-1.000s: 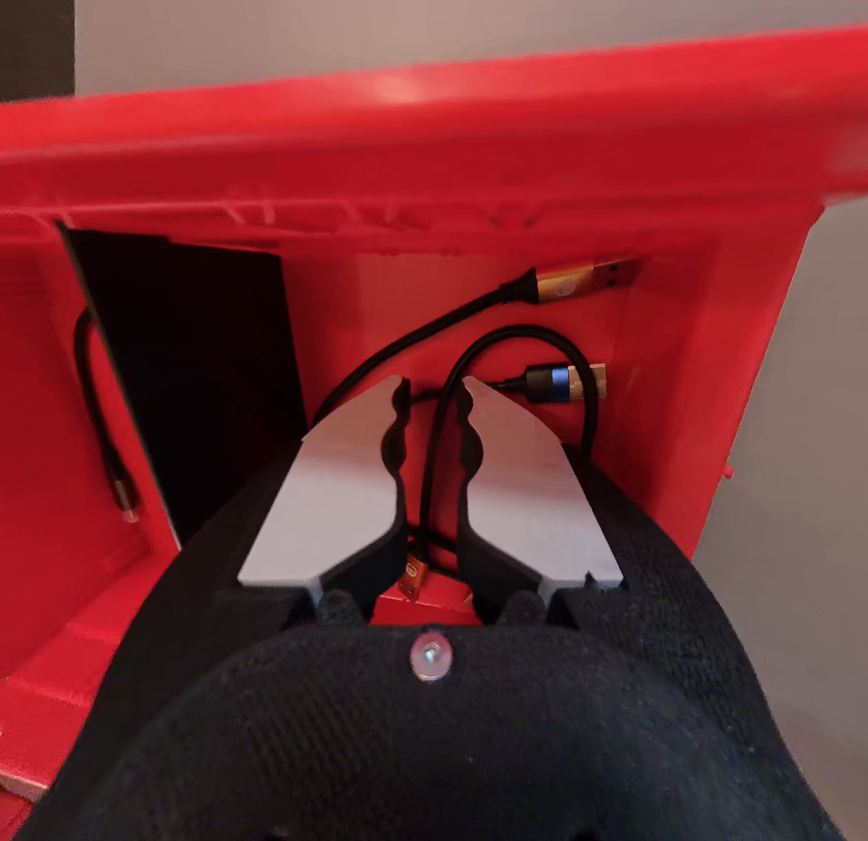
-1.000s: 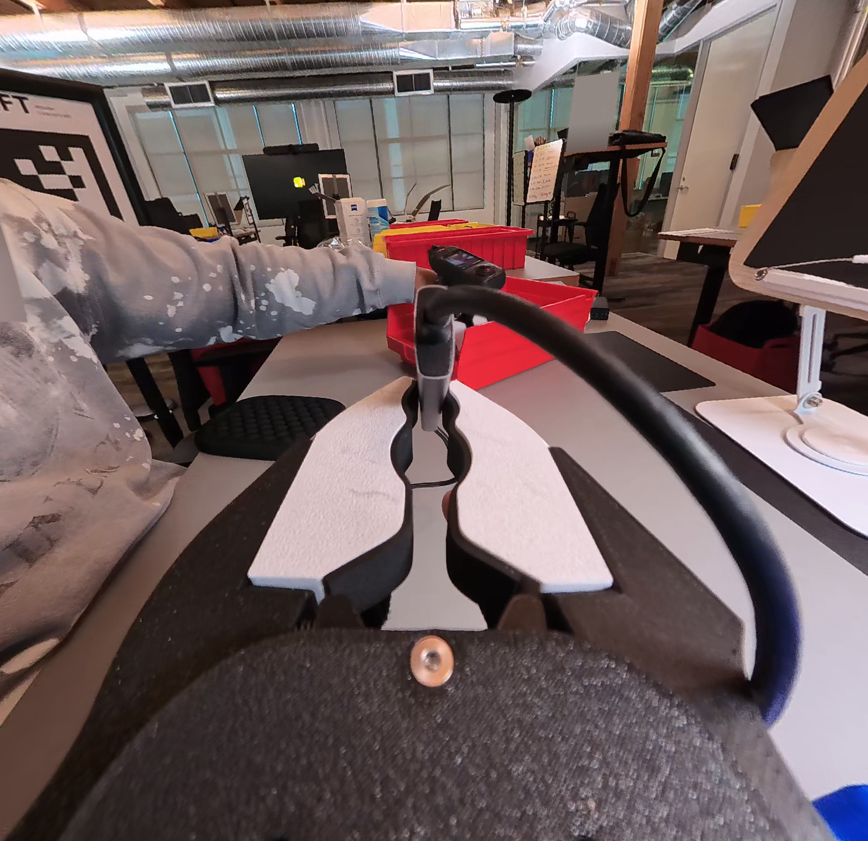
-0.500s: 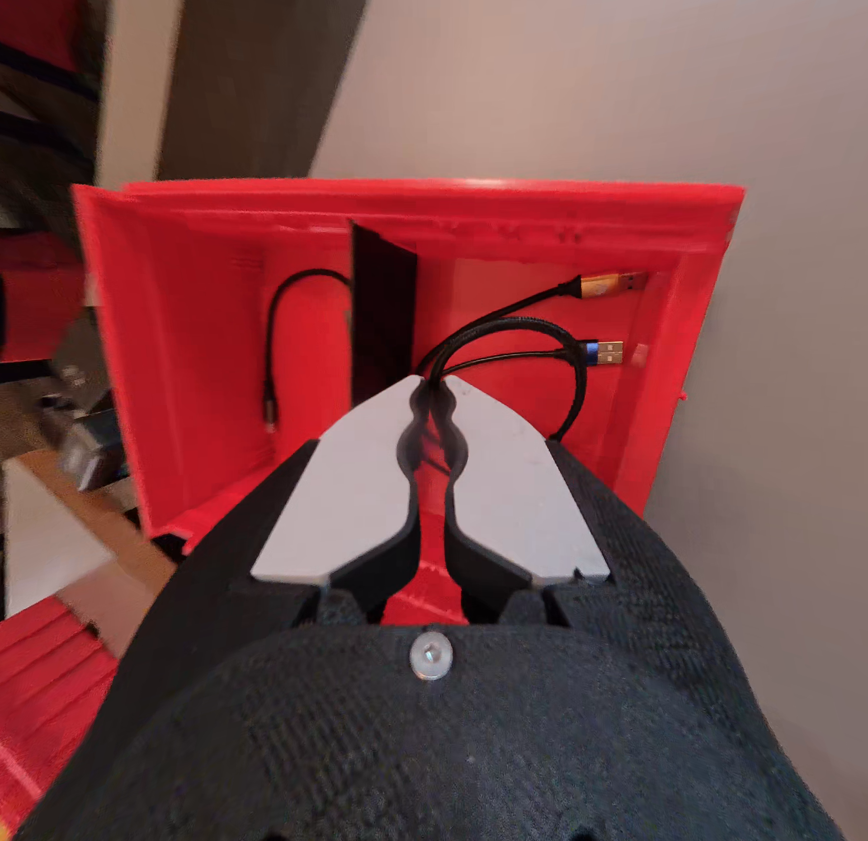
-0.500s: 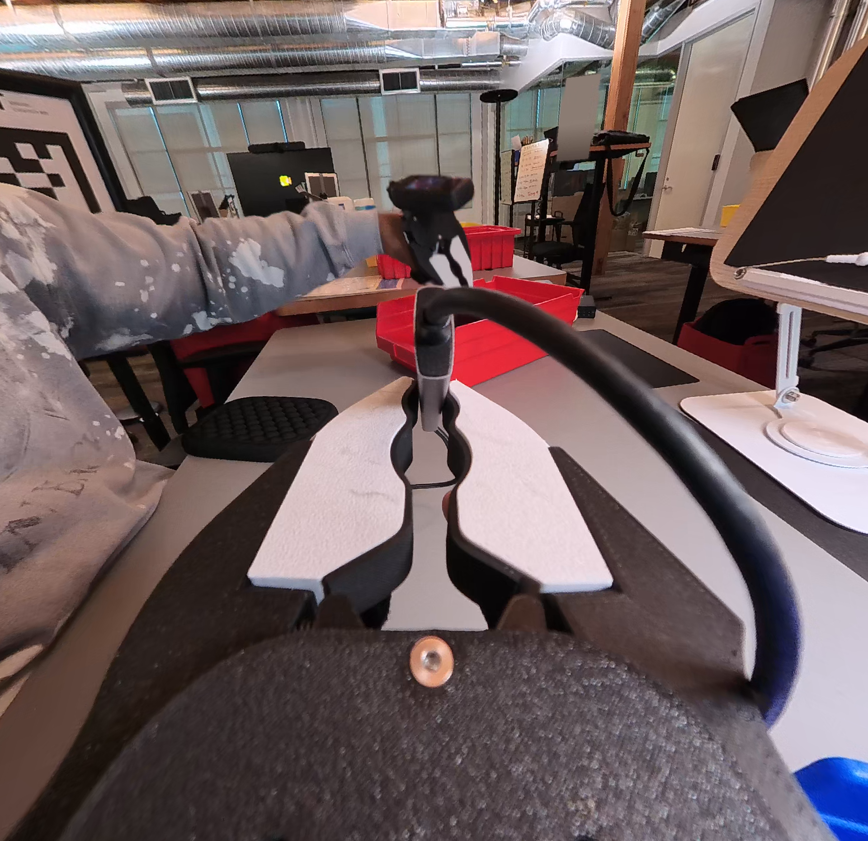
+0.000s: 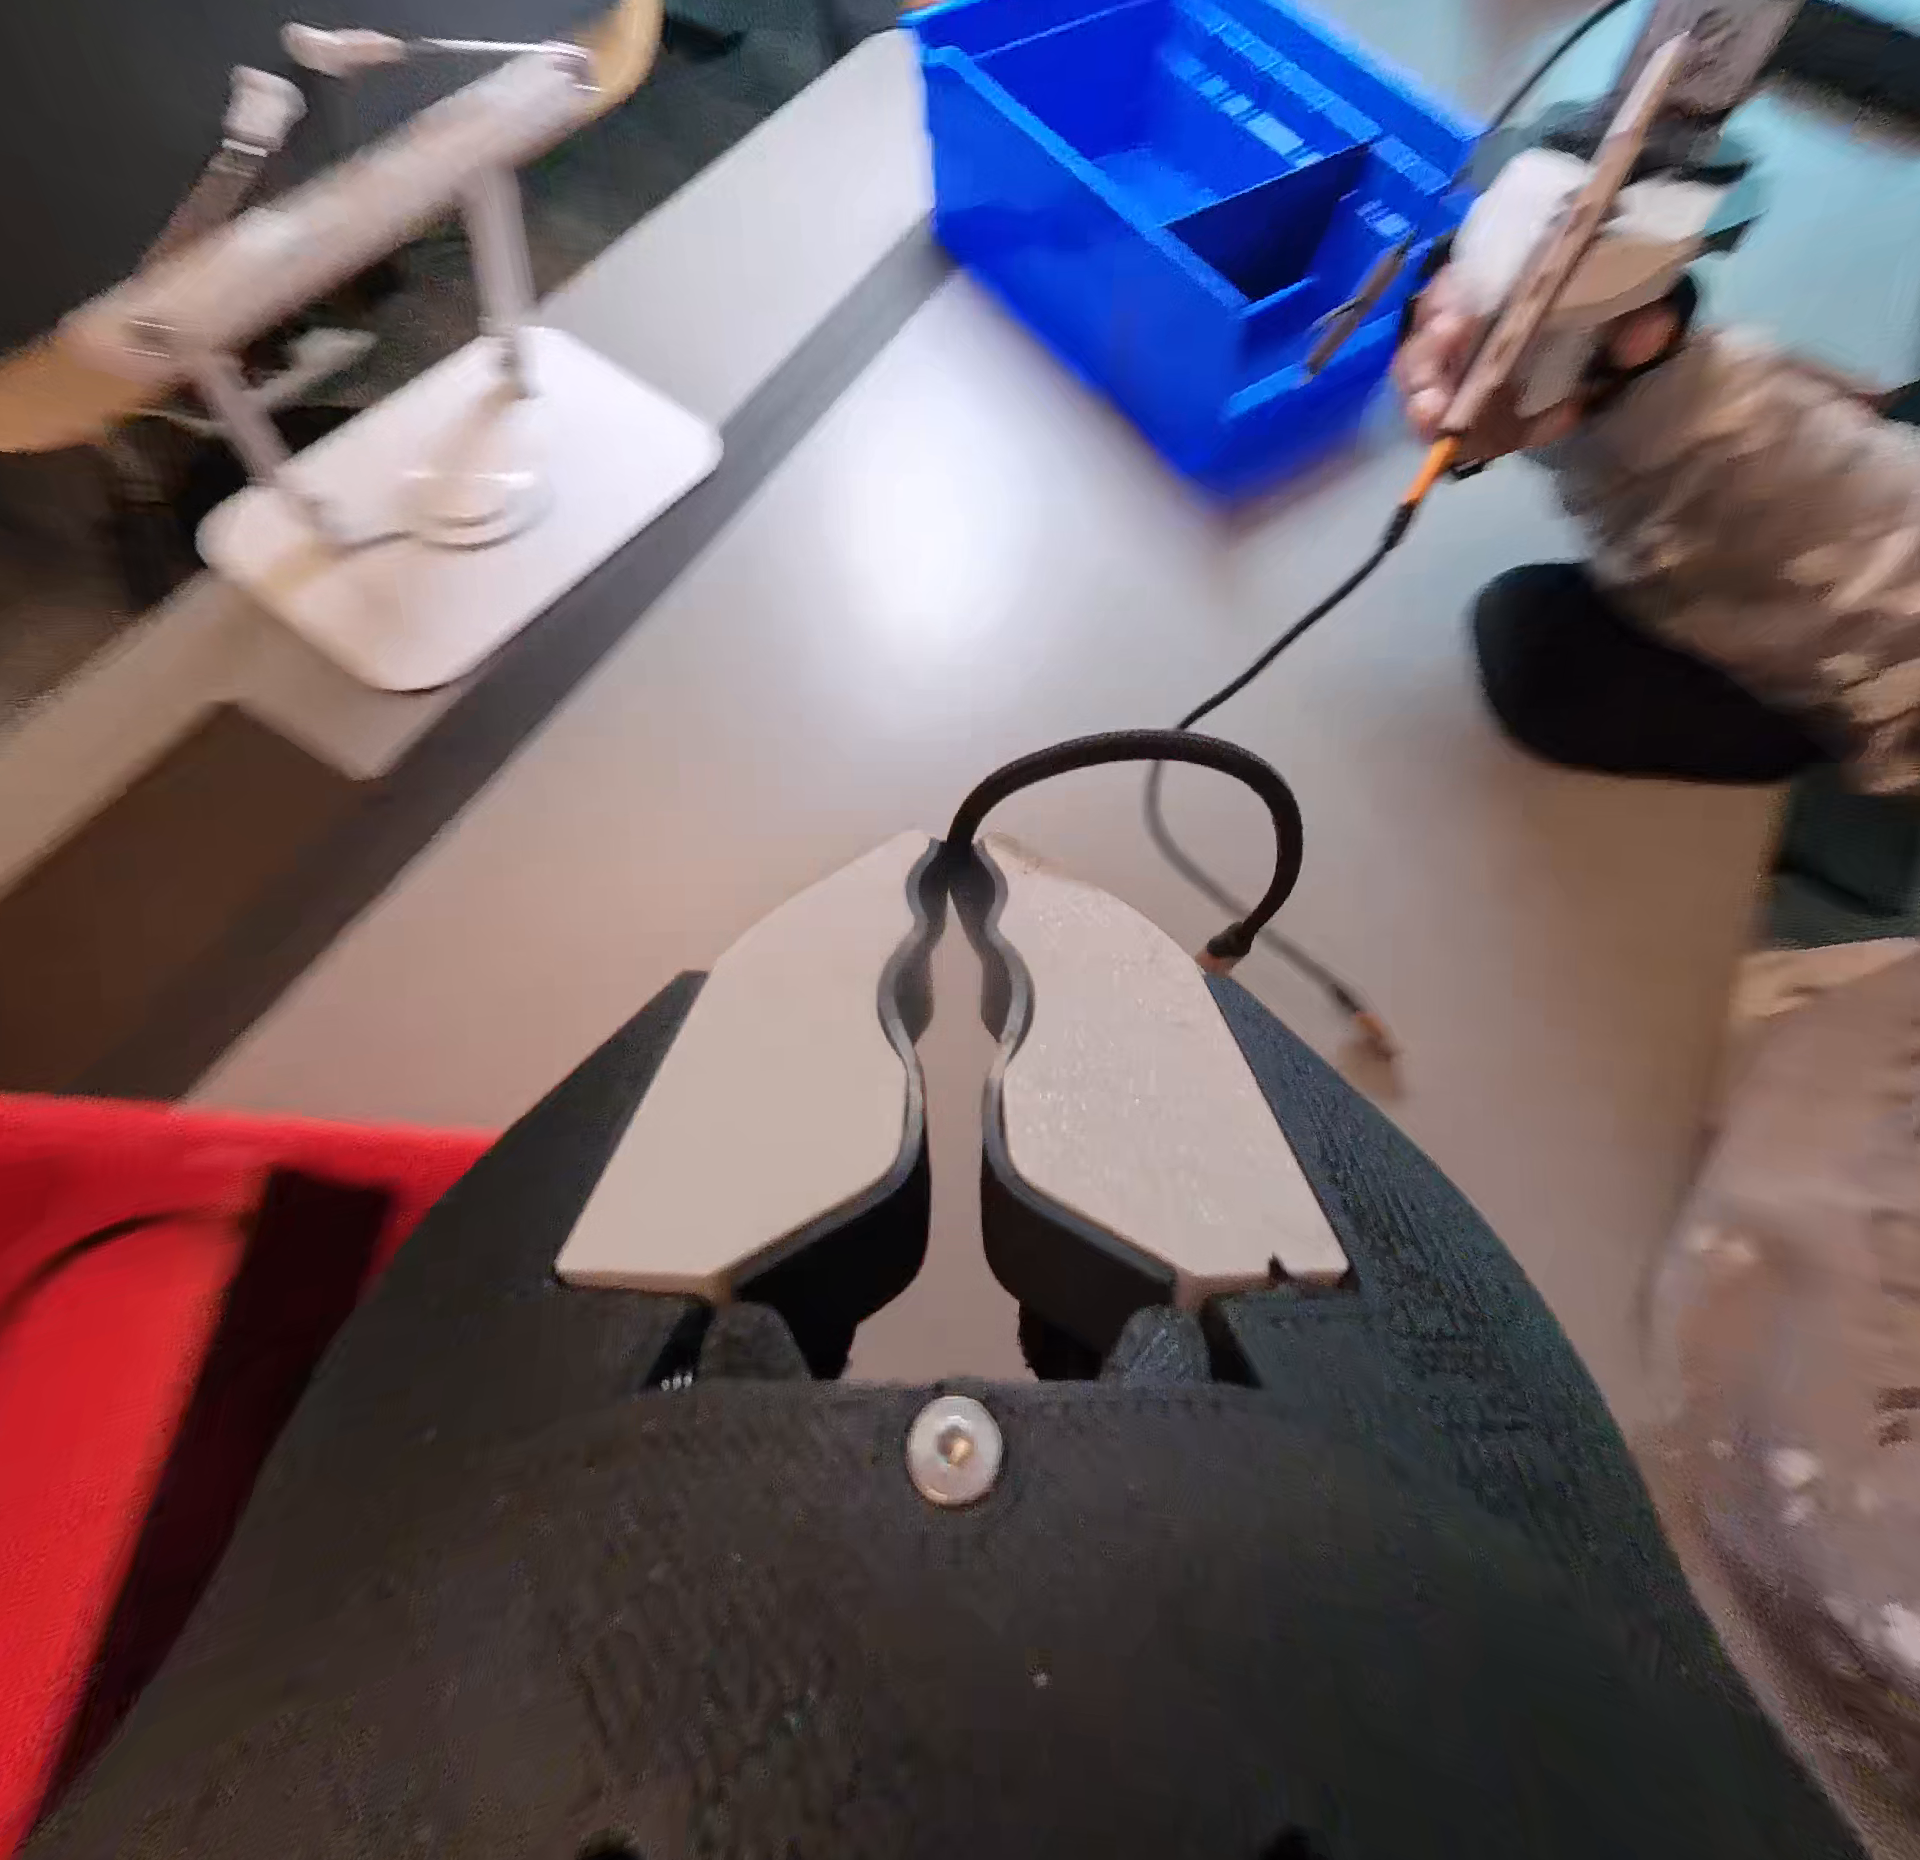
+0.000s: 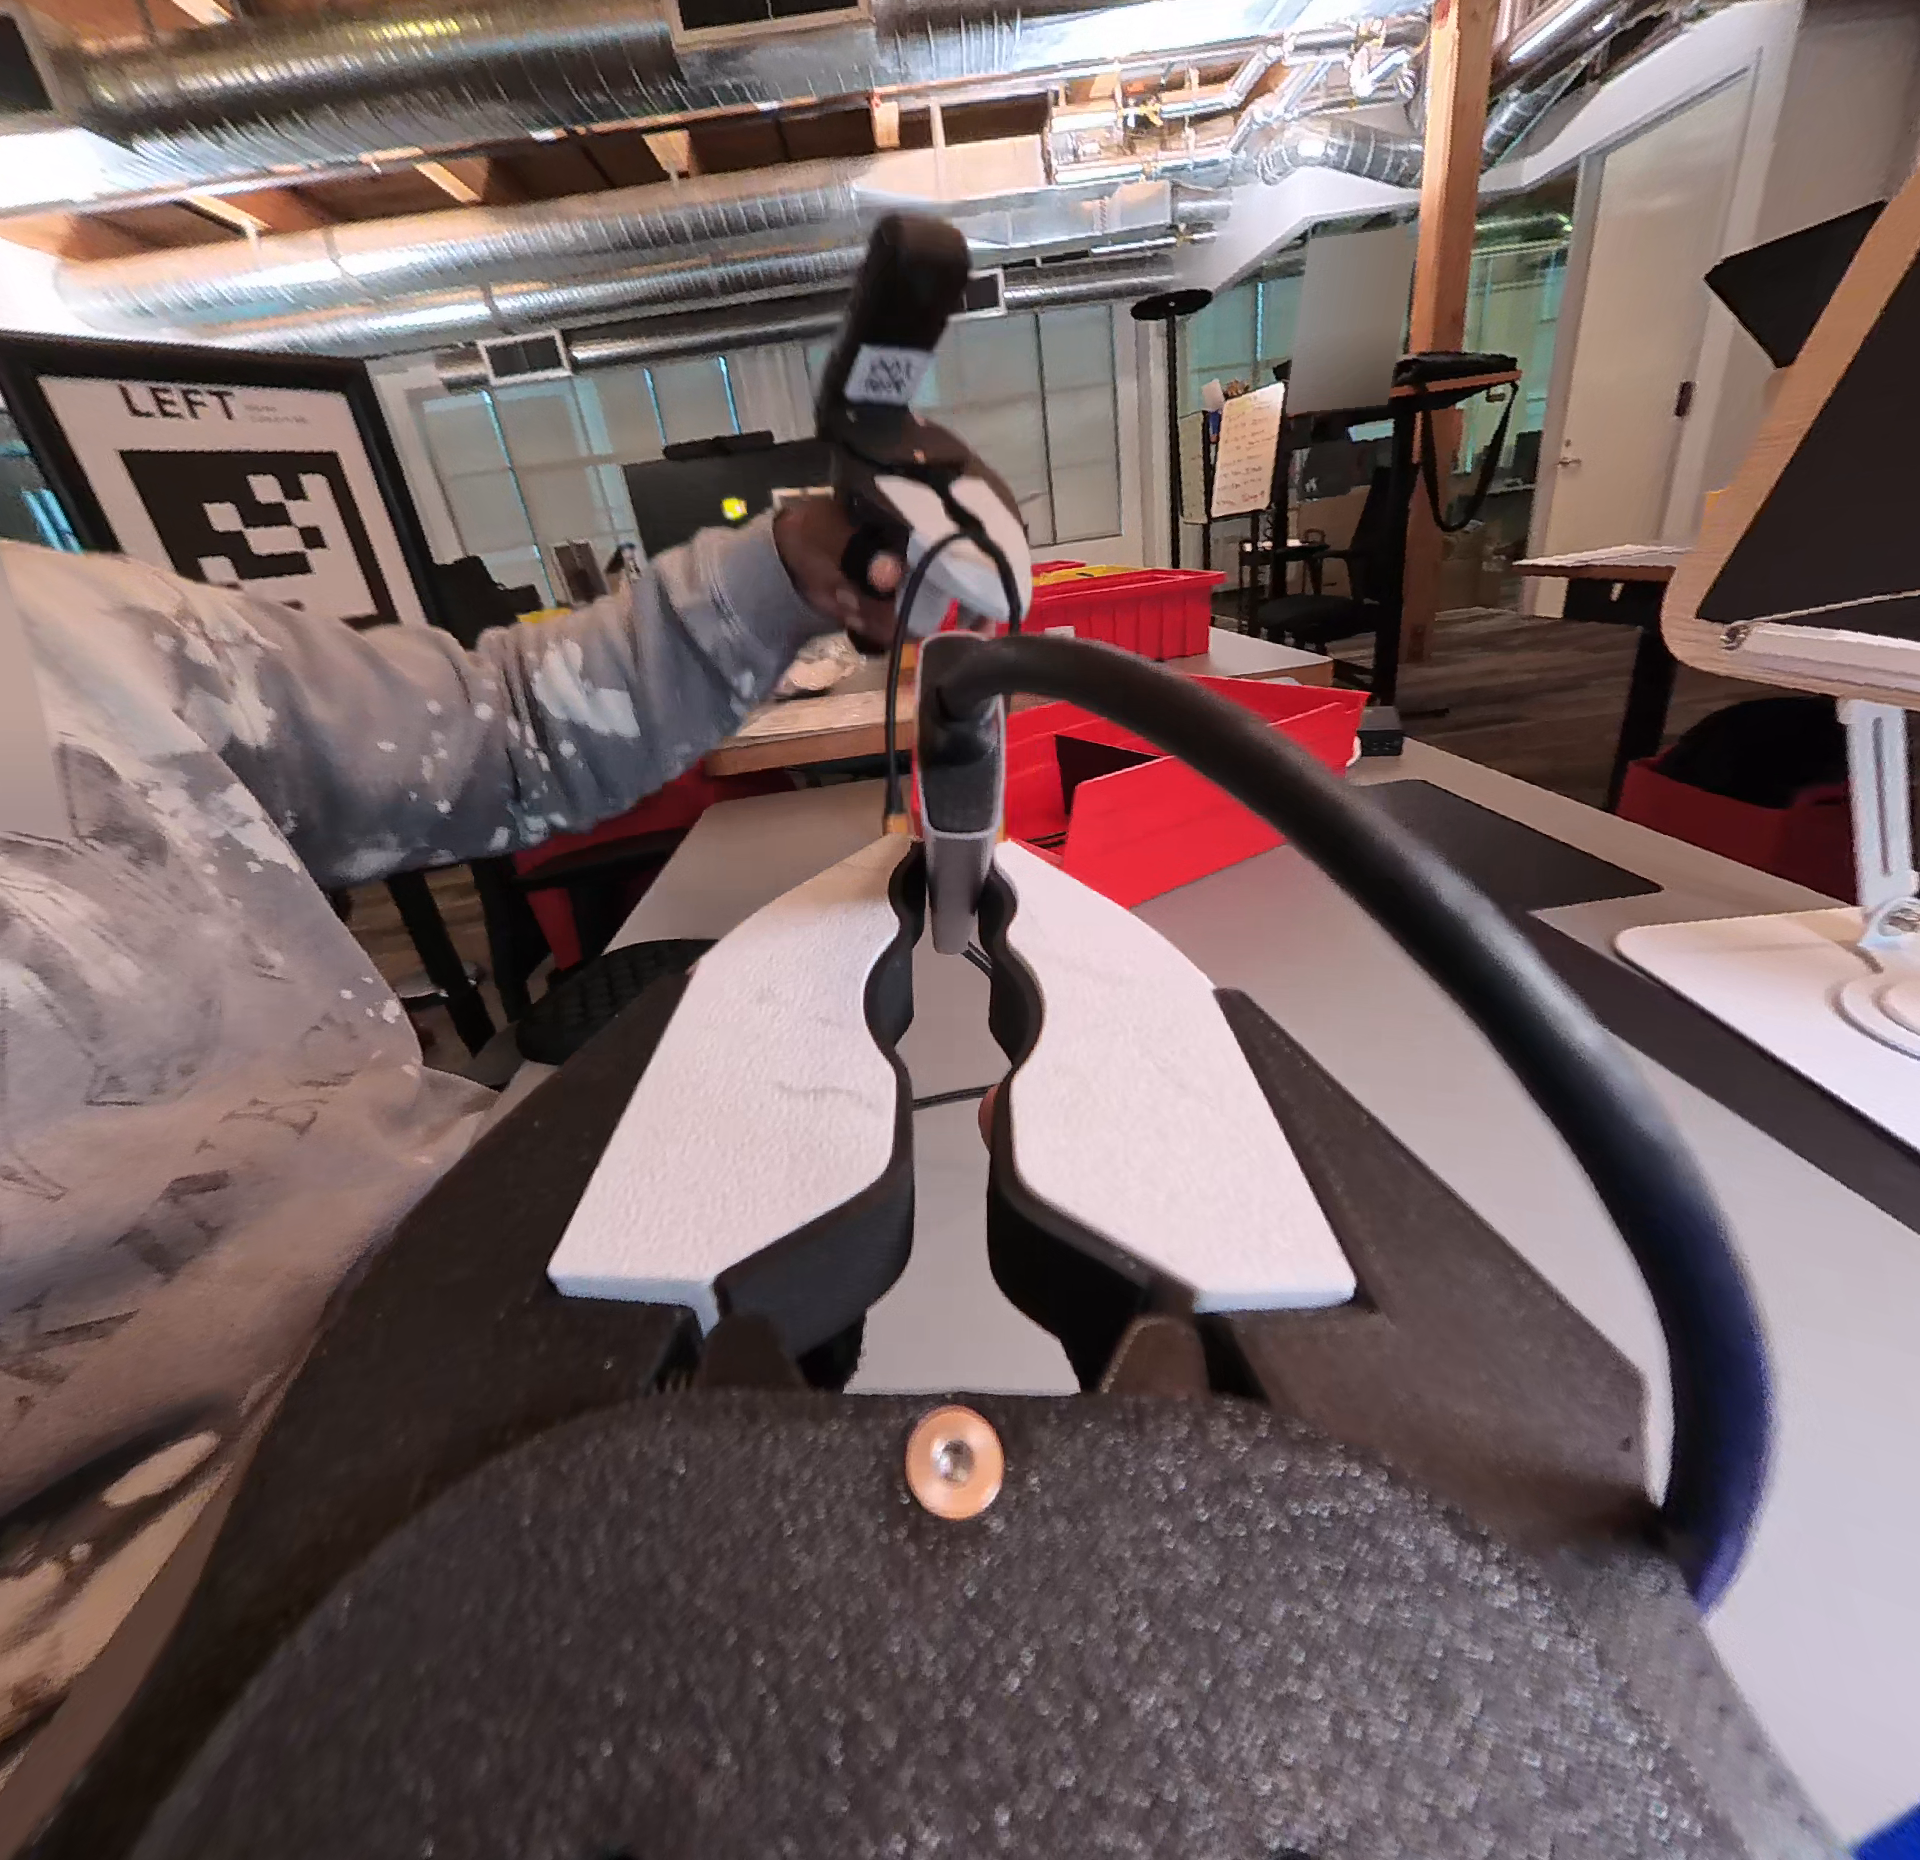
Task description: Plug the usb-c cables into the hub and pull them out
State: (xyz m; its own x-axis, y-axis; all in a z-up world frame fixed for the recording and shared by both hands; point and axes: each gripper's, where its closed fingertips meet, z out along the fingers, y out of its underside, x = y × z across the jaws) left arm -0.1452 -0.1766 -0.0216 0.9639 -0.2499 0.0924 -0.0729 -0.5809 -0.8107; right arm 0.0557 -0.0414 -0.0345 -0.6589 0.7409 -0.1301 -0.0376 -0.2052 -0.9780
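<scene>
L gripper is raised over the grey table, fingers pinched together at the tips on a braided black cable. The cable loops up and right, its orange-tipped plug hanging free beside the R finger. Red bin at near left, blurred. Farther off: white stand, blue divided bin.

R gripper is held level, its wavy black-edged white pads clamped on the slim grey hub, which stands upright. The hub's thick, smooth black lead arcs right. Beyond, a speckled grey sleeve reaches across.
</scene>
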